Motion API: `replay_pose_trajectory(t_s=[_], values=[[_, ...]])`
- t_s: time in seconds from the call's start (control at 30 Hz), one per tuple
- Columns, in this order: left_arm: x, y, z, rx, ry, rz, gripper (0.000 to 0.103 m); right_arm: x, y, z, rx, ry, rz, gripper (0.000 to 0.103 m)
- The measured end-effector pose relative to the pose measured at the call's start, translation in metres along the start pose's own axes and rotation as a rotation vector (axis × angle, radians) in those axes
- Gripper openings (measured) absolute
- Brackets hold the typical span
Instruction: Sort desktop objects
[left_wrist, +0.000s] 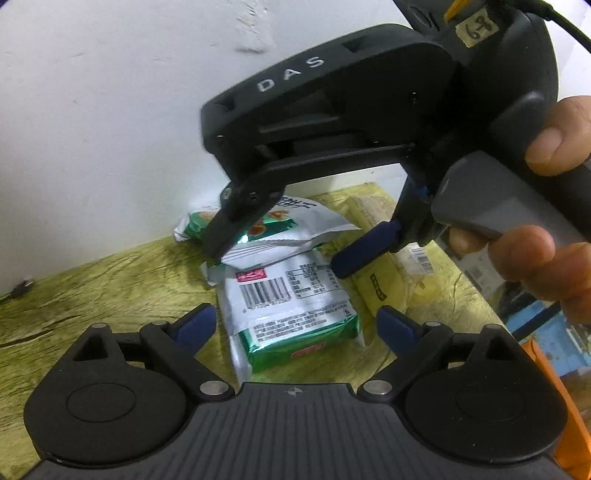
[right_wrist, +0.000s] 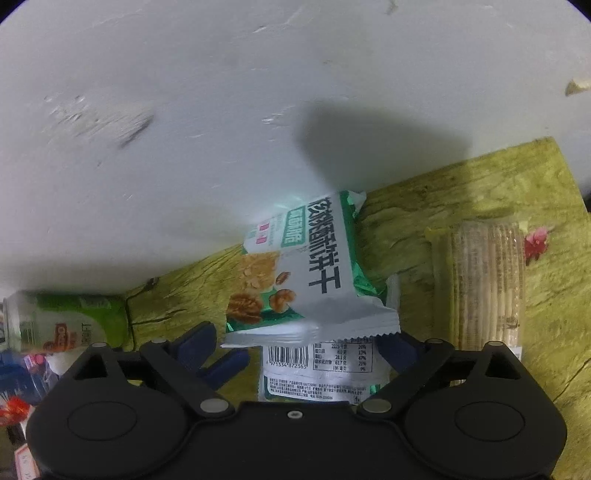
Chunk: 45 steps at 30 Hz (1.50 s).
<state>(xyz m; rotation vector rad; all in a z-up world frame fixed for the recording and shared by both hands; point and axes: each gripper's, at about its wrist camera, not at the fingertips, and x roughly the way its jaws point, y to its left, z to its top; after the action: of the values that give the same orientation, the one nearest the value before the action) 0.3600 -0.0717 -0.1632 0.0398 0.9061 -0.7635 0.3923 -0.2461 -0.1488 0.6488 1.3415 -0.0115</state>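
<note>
Against the wall, left wrist view: two green-and-white biscuit packets (left_wrist: 291, 306) stacked on the desk (left_wrist: 92, 295)
Left gripper (left_wrist: 295, 325): jaws released, astride lower packet
Right gripper (left_wrist: 280, 262): jaws spread above upper packet (left_wrist: 280, 236)
Right wrist view: upper packet (right_wrist: 314, 273) lies free, cracker sleeve (right_wrist: 484, 284) nearby, can (right_wrist: 62, 321) at left

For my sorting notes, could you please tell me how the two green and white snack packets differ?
The upper packet lies face up, showing walnut pictures and large lettering; the lower packet lies back up, showing its barcode and nutrition table. The upper one rests across the lower one's far end. Both share the green and white wrapper and lie by the wall.
</note>
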Motion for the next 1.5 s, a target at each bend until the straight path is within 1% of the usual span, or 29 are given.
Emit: replay_pose_trajectory(t_s=[0.23, 0.43, 0.63, 0.83, 0.87, 1.0, 1.13, 1.2, 1.23, 1.27, 1.3, 1.33, 1.4, 1.5], values=[[0.009, -0.001, -0.001, 0.043, 0.009, 0.005, 0.094, 0.013, 0.0, -0.005, 0.002, 0.018, -0.03, 0.102], [0.012, 0.0, -0.003, 0.051, 0.015, 0.0, 0.093, 0.015, -0.001, -0.015, -0.001, 0.026, -0.012, 0.103], [0.01, 0.0, -0.007, 0.084, 0.03, 0.013, 0.093, 0.01, -0.003, -0.033, 0.014, 0.055, 0.05, 0.103], [0.005, 0.003, -0.016, 0.107, 0.047, 0.016, 0.093, 0.001, -0.01, -0.057, 0.048, 0.079, 0.146, 0.103], [0.004, 0.003, -0.018, 0.114, 0.05, 0.017, 0.093, -0.002, -0.008, -0.056, 0.049, 0.081, 0.16, 0.103], [0.001, 0.002, -0.022, 0.144, 0.061, 0.024, 0.093, -0.005, -0.006, -0.061, 0.044, 0.072, 0.207, 0.103], [-0.001, 0.002, -0.02, 0.137, 0.067, 0.019, 0.093, -0.014, -0.002, -0.073, 0.038, 0.055, 0.261, 0.103], [-0.004, -0.001, -0.02, 0.132, 0.067, -0.009, 0.093, -0.017, 0.001, -0.074, 0.035, 0.047, 0.299, 0.103], [-0.007, -0.003, -0.02, 0.131, 0.066, -0.027, 0.091, -0.019, 0.002, -0.074, 0.034, 0.042, 0.318, 0.103], [-0.01, -0.005, -0.021, 0.129, 0.065, -0.045, 0.091, -0.016, 0.01, -0.064, 0.032, 0.046, 0.349, 0.101], [-0.012, -0.007, -0.021, 0.135, 0.064, -0.059, 0.091, -0.022, 0.012, -0.054, 0.038, 0.062, 0.391, 0.101], [-0.013, -0.009, -0.022, 0.15, 0.06, -0.066, 0.09, -0.023, 0.015, -0.051, 0.042, 0.072, 0.407, 0.1], [-0.014, -0.014, -0.023, 0.179, 0.066, -0.063, 0.09, -0.021, 0.022, -0.05, 0.039, 0.079, 0.418, 0.1], [-0.011, -0.012, -0.026, 0.181, 0.087, -0.045, 0.091, -0.019, 0.033, -0.051, 0.015, 0.072, 0.415, 0.1]])
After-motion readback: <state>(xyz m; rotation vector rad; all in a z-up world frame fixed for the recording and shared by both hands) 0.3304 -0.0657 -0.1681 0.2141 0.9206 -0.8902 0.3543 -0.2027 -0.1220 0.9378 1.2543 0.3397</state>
